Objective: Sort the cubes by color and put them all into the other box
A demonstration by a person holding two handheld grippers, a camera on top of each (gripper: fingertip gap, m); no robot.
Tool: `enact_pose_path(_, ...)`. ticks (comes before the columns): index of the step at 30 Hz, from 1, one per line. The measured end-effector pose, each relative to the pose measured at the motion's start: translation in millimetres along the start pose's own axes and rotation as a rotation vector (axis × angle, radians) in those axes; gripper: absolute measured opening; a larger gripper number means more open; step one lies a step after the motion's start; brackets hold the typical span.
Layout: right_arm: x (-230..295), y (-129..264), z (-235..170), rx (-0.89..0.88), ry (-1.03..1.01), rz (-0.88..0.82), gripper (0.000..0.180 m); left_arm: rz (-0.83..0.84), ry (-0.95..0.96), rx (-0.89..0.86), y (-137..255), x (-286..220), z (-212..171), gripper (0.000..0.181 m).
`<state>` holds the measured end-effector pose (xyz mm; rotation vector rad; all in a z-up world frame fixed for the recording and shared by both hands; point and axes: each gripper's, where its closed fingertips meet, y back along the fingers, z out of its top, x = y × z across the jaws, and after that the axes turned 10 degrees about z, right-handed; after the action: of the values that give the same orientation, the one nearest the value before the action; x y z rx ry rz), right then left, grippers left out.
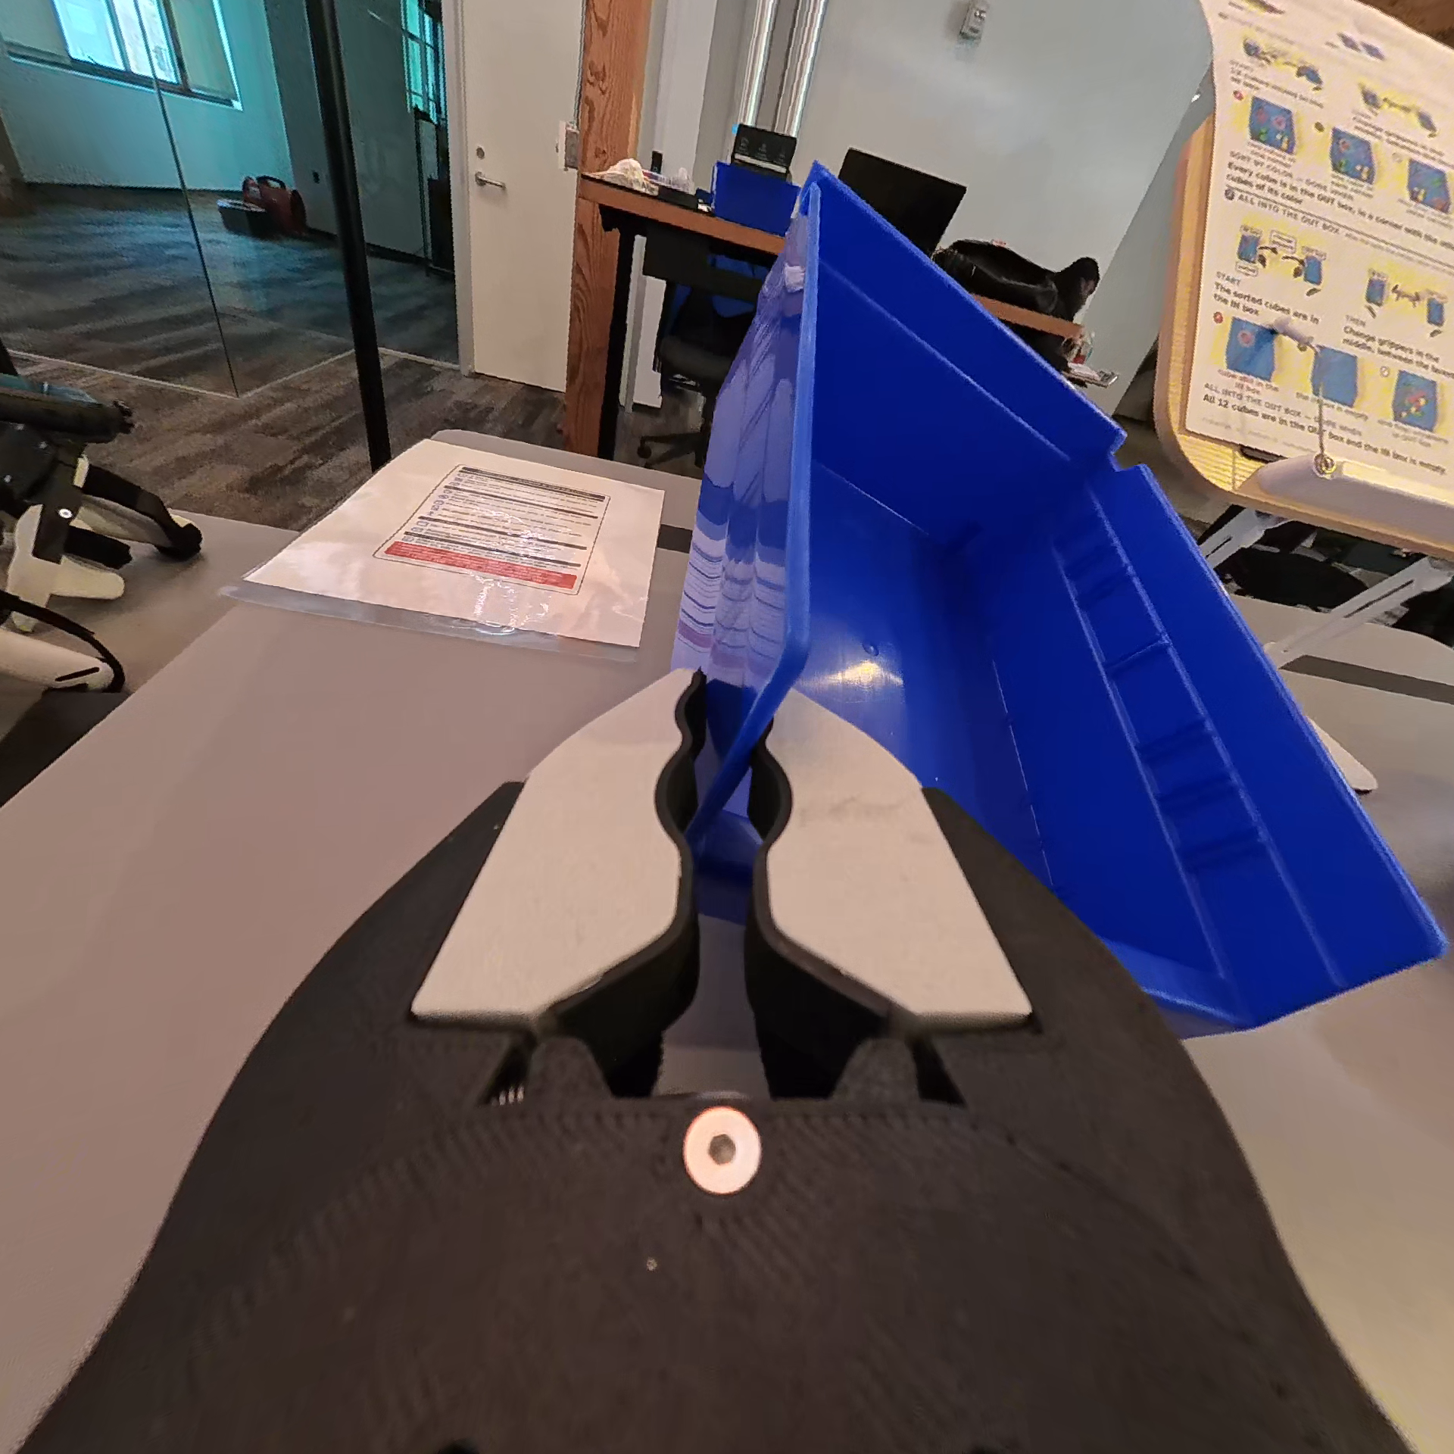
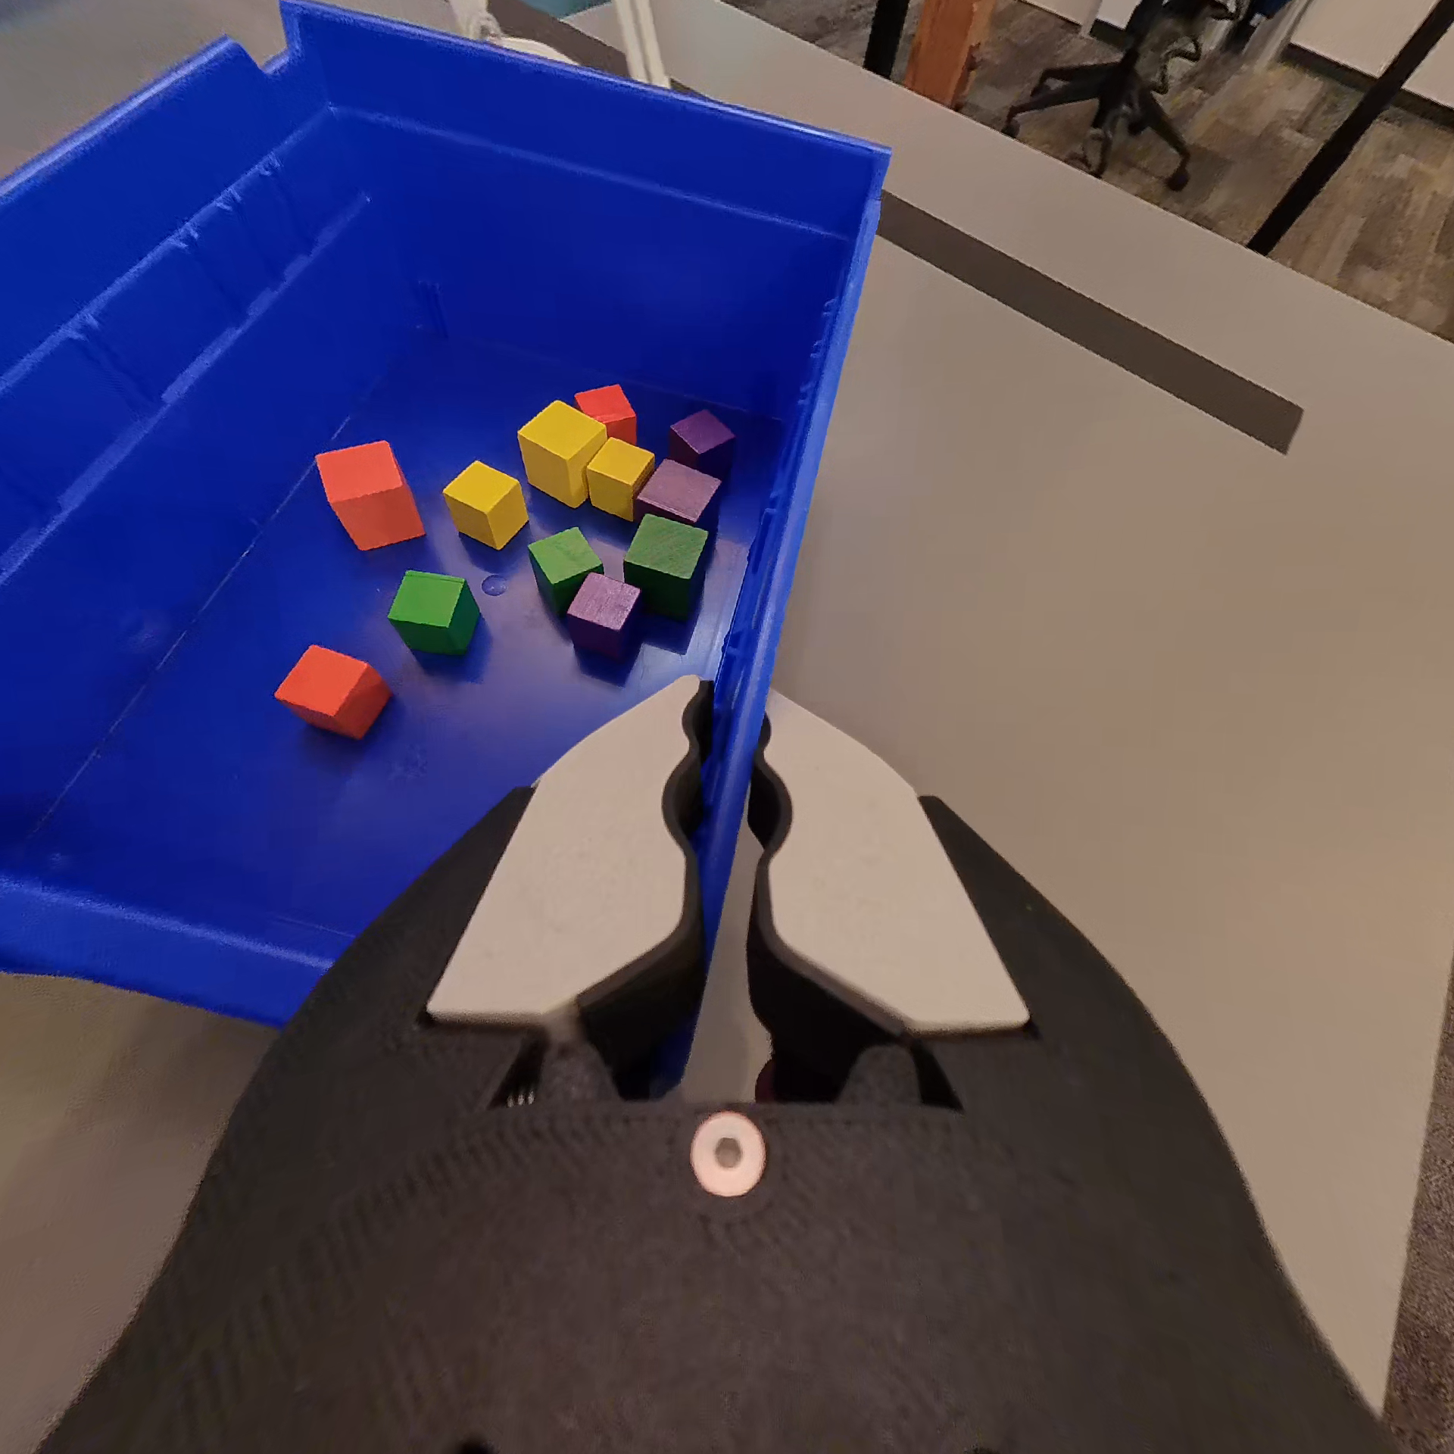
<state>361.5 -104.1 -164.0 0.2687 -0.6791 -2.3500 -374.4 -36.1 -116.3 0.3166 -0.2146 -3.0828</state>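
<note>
The left gripper [image 1: 728,755] has its jaws clamped on the side wall of a blue box [image 1: 983,708] – tilted, showing no cubes inside. The right gripper [image 2: 728,747] pinches another blue box's wall [image 2: 795,472]; twelve mixed cubes [image 2: 551,535] lie inside – above the grey counter [image 2: 1101,629].

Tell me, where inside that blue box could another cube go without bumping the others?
The blue box floor is bare along its far end and near the left wall, beyond the orange cube. It is crowded by the right wall, where yellow, purple and green cubes cluster. The right gripper clamps that wall.
</note>
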Motion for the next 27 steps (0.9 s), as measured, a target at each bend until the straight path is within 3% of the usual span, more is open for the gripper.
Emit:
enact_pose_path(13, 50.6, -29.8, 19.3, -0.003, 0.054, 0.127, 0.007, 0.072, -0.037, -0.052, 25.5, 12.1, -3.8, 0.007)
enact_pose_path(27, 113.2, -96.3, 62.3, -0.012, 0.065, 0.244, 0.007, 0.122, 0.024, -0.101, 60.6, 40.7, -0.7, 0.007)
